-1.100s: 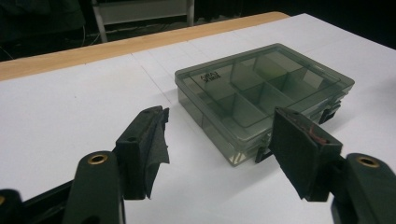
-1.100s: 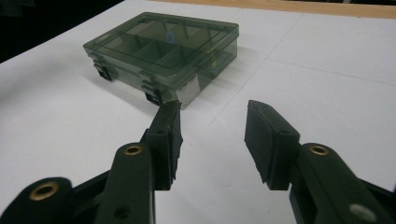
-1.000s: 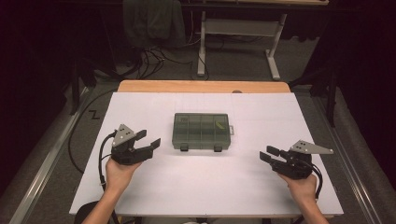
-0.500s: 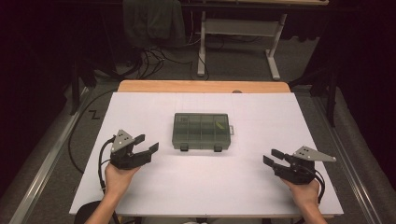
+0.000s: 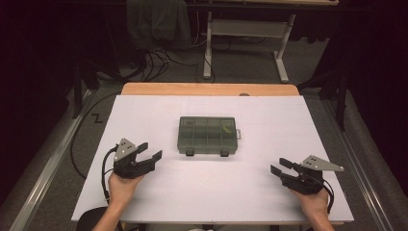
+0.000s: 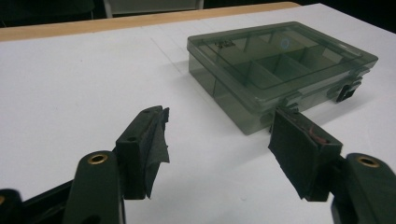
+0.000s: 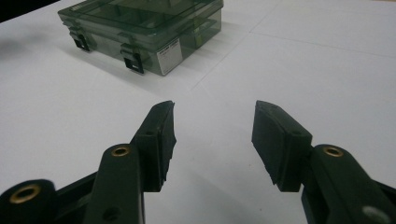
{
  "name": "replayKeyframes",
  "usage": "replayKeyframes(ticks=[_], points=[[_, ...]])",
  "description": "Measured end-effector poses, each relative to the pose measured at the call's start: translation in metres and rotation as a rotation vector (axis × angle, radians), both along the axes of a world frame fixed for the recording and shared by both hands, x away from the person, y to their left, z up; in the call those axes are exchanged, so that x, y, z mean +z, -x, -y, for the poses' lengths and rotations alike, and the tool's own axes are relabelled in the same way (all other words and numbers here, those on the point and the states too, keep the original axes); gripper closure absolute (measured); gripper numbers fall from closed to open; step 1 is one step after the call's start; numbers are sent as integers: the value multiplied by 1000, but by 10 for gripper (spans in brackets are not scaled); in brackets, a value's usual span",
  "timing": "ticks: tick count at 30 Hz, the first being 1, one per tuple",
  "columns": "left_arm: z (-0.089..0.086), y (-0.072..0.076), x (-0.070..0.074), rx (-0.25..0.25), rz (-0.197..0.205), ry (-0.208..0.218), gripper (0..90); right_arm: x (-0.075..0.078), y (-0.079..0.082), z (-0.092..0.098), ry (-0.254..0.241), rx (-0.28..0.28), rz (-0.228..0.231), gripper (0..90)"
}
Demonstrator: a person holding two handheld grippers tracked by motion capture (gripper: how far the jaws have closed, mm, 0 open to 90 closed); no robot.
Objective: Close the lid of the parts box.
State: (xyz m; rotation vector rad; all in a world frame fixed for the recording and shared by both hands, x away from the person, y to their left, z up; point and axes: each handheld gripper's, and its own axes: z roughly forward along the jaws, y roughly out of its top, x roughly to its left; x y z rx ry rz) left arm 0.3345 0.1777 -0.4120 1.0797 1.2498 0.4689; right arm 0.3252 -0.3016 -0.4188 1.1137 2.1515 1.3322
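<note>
A smoky translucent compartment box [image 5: 208, 135] lies shut in the middle of the white table top [image 5: 159, 192], its two latches facing the person. A small yellow-green piece shows in its back right compartment. My left gripper [image 5: 150, 151] hovers left of the box's near corner, jaws wide apart with nothing between them; in the left gripper view [image 6: 218, 115] the box [image 6: 285, 65] lies just beyond the fingertips. My right gripper [image 5: 279, 166] is near the front right, pointing left toward the box [image 7: 144, 28]. Its jaws [image 7: 214, 106] have just been opening and hold nothing.
The white top rests on a wooden table whose far edge [image 5: 207, 89] shows as a tan strip. Beyond it, on the floor, stand a white desk frame [image 5: 245, 43] and tangled cables [image 5: 159, 62]. A black cable [image 5: 103, 168] trails from the left gripper.
Both hands have drifted slightly toward the near edge of the table, the left one sinking a little. The box has not moved.
</note>
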Motion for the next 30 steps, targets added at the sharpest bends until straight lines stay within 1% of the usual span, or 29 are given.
replayKeyframes(ticks=[3, 6, 8, 11, 12, 14, 17, 21, 26, 30], points=[[1, 0, -4, 5, -5, -11, 360, -2, 0, 1, -4, -6, -1, 504], [2, 2, -7, 14, 2, -32, 357, -3, 1, 3, -8, -15, 0, 501], [3, 4, -7, 11, 1, -21, 358, -4, 2, 3, -3, -18, 2, 500], [2, 6, -9, 12, -2, -13, 359, -5, 4, 4, -8, -22, 6, 500], [2, 5, -9, 17, -5, -10, 359, -5, 4, 4, -7, -23, 6, 499], [1, 4, -12, 25, -11, -18, 360, -6, 3, 4, -9, -24, 3, 497], [0, 2, -14, 34, -21, -20, 361, -8, 2, 3, -23, -23, 5, 493], [-3, 0, -14, 43, -28, -1, 362, -8, 1, 3, -18, -25, 9, 492], [-2, 0, -15, 38, -26, -14, 361, -8, 0, 6, -38, -39, 5, 480], [-2, 0, -14, 37, -21, -10, 358, -8, -1, 8, -43, -46, 3, 473]])
